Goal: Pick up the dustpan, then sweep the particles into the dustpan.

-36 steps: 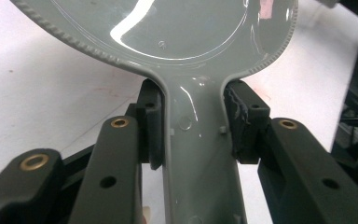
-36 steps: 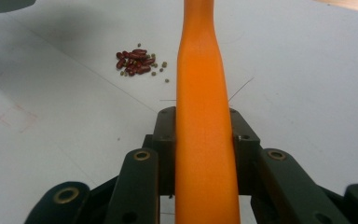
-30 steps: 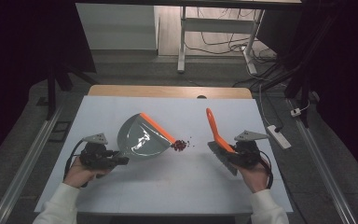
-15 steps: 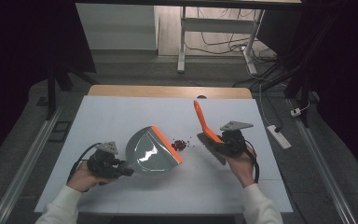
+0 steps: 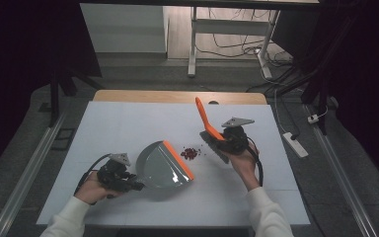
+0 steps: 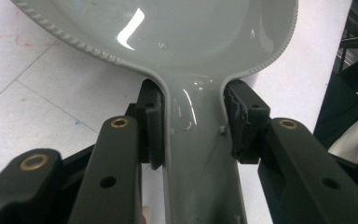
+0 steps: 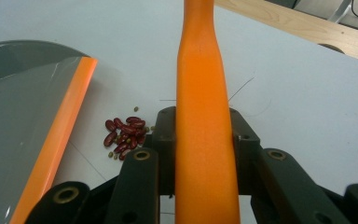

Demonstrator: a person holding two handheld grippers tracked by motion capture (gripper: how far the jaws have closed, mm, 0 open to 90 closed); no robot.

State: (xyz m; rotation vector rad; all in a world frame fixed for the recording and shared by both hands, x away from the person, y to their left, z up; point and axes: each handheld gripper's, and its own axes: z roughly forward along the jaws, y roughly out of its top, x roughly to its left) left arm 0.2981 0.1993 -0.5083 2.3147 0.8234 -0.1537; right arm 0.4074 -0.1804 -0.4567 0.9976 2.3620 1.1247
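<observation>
A grey dustpan (image 5: 162, 165) with an orange lip (image 5: 178, 159) lies on the white table, its lip facing right toward a small pile of red beans (image 5: 191, 153). My left gripper (image 5: 134, 183) is shut on the dustpan's grey handle (image 6: 200, 154); the pads squeeze its neck from both sides. My right gripper (image 5: 219, 139) is shut on the orange handle (image 7: 203, 116) of a hand brush (image 5: 208, 129), which stands just right of the beans (image 7: 125, 133). In the right gripper view the dustpan (image 7: 23, 116) lies at the left, its orange lip (image 7: 65, 130) close to the beans.
The white table top (image 5: 128, 123) has a wooden strip (image 5: 177, 96) along its far edge. A white power strip (image 5: 294, 144) lies on the floor at the right. Cables and a table frame (image 5: 193, 44) stand beyond the far edge.
The dustpan came down from its tilted pose and now lies flat, nearer the front, left of the beans. My right gripper carried the brush leftward to just right of the beans.
</observation>
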